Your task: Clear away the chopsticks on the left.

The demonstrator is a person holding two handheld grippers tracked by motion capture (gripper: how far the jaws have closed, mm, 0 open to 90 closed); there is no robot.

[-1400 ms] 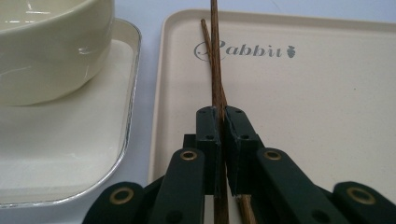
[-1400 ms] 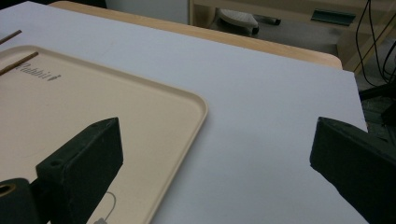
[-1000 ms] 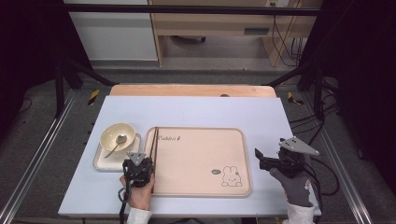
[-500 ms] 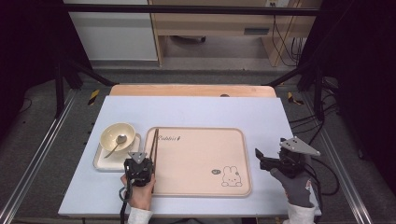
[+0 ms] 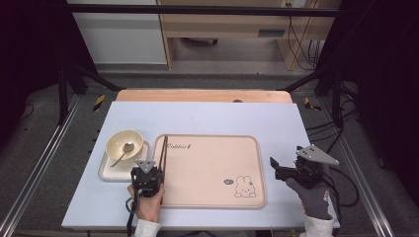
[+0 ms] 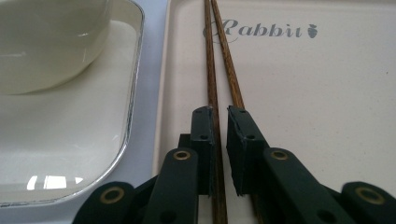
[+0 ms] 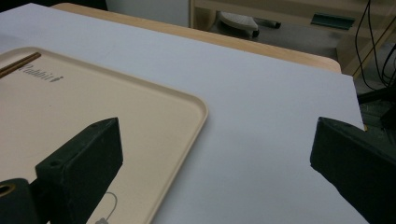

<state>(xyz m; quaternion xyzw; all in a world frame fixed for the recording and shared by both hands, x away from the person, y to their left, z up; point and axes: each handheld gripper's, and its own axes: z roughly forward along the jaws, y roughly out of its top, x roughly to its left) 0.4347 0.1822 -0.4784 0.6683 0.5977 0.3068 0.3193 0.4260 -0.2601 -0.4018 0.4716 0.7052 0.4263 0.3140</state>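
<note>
Brown wooden chopsticks (image 6: 212, 70) lie on a beige tray, with the left gripper (image 6: 220, 122) at their near end.

The pair rests along the left edge of the rabbit-printed tray (image 5: 212, 197), pointing away from the person. The left gripper's jaws have just been opening a little; one stick runs between them against the left pad, the other passes under the right jaw, and a narrow gap shows. A cream bowl (image 5: 124, 142) holding a spoon (image 5: 123, 151) sits on a small dish (image 5: 111, 172) just left. The right gripper (image 7: 212, 154) hovers wide apart at the tray's right edge.

"Rabbit", seemingly, in script on the beige tray (image 6: 327, 116)
</note>
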